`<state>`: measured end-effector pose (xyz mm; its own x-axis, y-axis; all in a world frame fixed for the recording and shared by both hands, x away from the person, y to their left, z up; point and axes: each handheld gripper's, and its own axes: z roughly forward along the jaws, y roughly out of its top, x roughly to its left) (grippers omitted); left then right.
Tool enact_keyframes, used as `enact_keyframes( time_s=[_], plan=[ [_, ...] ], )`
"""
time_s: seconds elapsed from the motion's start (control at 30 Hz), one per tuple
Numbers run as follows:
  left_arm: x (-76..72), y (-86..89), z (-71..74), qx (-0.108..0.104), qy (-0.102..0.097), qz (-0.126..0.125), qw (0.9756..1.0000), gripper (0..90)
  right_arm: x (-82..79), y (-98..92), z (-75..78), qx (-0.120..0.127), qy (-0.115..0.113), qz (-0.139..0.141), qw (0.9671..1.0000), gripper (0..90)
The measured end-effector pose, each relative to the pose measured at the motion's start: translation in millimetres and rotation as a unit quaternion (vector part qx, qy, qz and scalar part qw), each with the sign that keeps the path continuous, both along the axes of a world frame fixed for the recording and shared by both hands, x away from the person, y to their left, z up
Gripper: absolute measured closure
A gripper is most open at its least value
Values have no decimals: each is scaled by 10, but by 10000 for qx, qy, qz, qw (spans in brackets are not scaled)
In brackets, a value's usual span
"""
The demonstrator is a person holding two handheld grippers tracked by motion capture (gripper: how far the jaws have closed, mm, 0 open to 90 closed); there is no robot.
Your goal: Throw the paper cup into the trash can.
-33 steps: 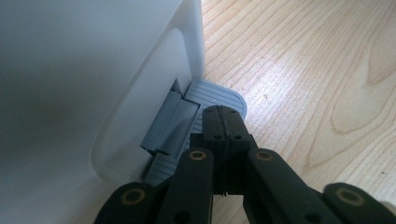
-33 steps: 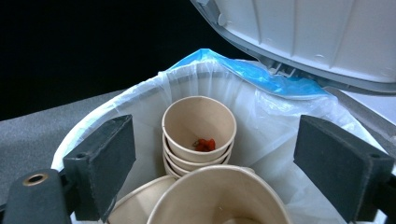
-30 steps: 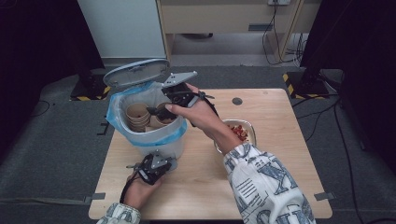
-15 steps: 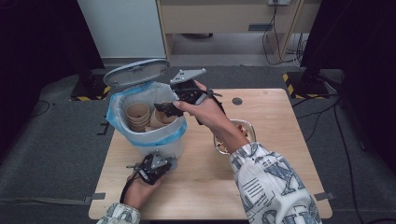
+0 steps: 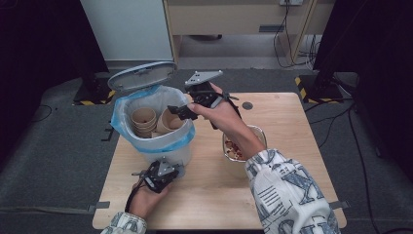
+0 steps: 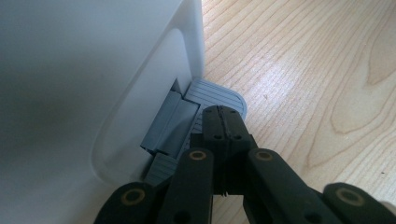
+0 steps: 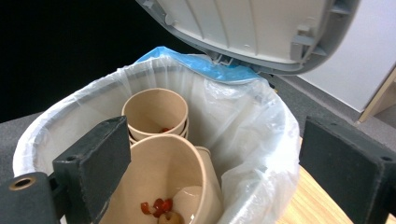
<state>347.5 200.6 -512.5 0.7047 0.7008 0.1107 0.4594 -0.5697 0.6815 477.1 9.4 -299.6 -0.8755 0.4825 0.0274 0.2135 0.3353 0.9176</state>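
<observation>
A white pedal bin (image 5: 163,148) with a blue-edged liner stands on the wooden table (image 5: 292,170), its grey lid (image 5: 141,75) raised. Inside are a stack of brown paper cups (image 5: 143,117) and a tilted cup (image 5: 170,119) holding red food bits (image 7: 159,205). My right gripper (image 5: 178,111) hovers over the bin's right rim. Its jaws have just been opening and stand wide, with nothing pressed between them (image 7: 219,158). My left gripper (image 6: 224,114) is shut, its tips resting on the bin's grey pedal (image 6: 219,93) at the base of the bin.
A glass bowl (image 5: 258,131) with reddish food scraps sits on the table under the right forearm. A small dark disc (image 5: 247,105) lies near the far edge. Dark floor surrounds the table.
My right hand has drifted to the right, from over the bin's middle toward its right rim, and its jaws stand wider apart. The left gripper has stayed on the pedal.
</observation>
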Motion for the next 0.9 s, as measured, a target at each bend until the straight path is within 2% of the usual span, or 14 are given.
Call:
enact_keyframes(
  time_s=[0.47, 0.9],
  plan=[
    [0, 1, 0, 2, 1, -5, 10000, 895, 43, -161, -3, 89, 21, -237, 9997, 91],
    [0, 1, 0, 0, 3, -5, 10000, 895, 96, -382, -21, 118, 68, -593, 9981, 86]
  ],
)
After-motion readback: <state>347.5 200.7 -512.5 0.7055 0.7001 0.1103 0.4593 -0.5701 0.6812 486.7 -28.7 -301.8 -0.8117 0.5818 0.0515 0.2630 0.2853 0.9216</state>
